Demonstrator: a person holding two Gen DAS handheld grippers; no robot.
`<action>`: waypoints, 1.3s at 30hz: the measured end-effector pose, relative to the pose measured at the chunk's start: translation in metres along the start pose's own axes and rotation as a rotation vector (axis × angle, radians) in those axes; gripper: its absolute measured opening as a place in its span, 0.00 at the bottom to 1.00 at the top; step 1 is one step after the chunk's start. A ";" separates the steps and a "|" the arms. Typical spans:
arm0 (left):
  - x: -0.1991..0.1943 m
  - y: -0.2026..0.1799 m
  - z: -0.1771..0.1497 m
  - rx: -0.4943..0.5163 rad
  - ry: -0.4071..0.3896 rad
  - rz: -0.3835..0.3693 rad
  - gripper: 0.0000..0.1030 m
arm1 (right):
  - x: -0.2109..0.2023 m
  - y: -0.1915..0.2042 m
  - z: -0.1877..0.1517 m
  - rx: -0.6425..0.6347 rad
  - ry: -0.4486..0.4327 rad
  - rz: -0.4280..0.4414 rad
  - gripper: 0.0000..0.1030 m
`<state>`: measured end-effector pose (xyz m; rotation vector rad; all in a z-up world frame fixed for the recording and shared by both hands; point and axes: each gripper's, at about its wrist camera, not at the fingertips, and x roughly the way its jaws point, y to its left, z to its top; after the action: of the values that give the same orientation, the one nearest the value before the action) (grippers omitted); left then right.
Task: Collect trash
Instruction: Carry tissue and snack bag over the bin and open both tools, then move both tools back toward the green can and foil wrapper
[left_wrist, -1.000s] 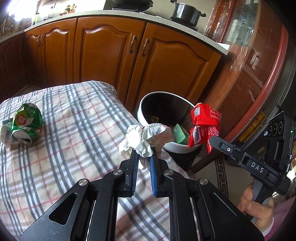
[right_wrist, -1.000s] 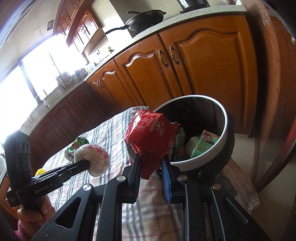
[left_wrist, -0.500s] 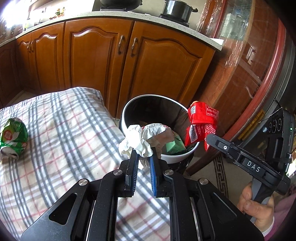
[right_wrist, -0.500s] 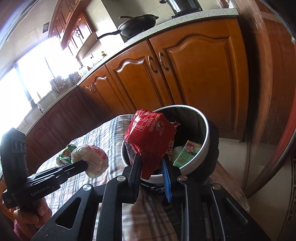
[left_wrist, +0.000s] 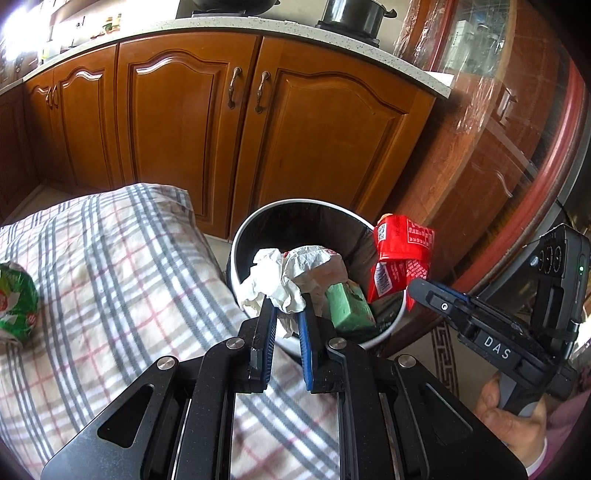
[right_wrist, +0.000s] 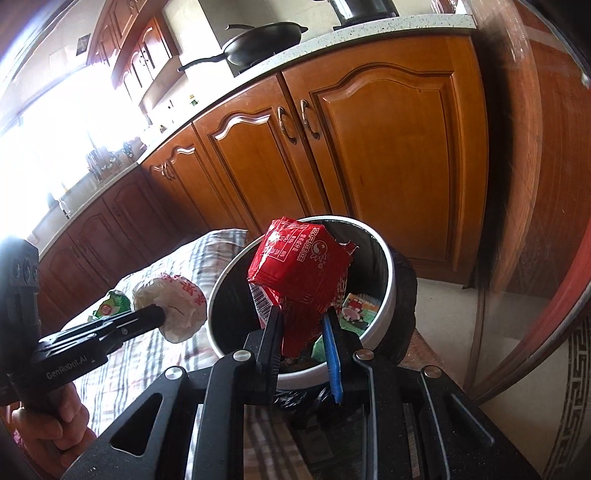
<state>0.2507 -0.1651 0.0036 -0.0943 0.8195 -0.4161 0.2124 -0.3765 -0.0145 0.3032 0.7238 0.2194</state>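
While both sets of jaws stay nearly closed, each has trash pinched between its pads. On the left gripper (left_wrist: 284, 314) the jaws clamp a crumpled white paper wad (left_wrist: 295, 273), which hangs just ahead of them over the near rim of the black bin (left_wrist: 236, 243). On the right gripper (right_wrist: 301, 321) the jaws squeeze the lower end of a red snack wrapper (right_wrist: 299, 262), which stands up from them above the bin's white-rimmed opening. A green packet (left_wrist: 349, 306) lies inside the bin, just beyond and right of the left jaws. Far to the left of those jaws, a crushed green wrapper (left_wrist: 16, 306) rests on the checked cloth (left_wrist: 110, 277) covering the surface.
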 end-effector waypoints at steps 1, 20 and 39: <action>0.003 -0.001 0.003 0.002 0.001 0.002 0.10 | 0.002 -0.001 0.001 -0.001 0.003 -0.001 0.21; 0.042 -0.013 0.019 0.031 0.060 0.003 0.11 | 0.031 -0.013 0.017 -0.019 0.062 -0.028 0.21; 0.035 0.000 0.010 0.000 0.067 -0.012 0.48 | 0.031 -0.017 0.018 -0.011 0.072 -0.040 0.50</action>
<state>0.2789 -0.1800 -0.0136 -0.0857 0.8848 -0.4321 0.2491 -0.3869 -0.0265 0.2713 0.7989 0.1965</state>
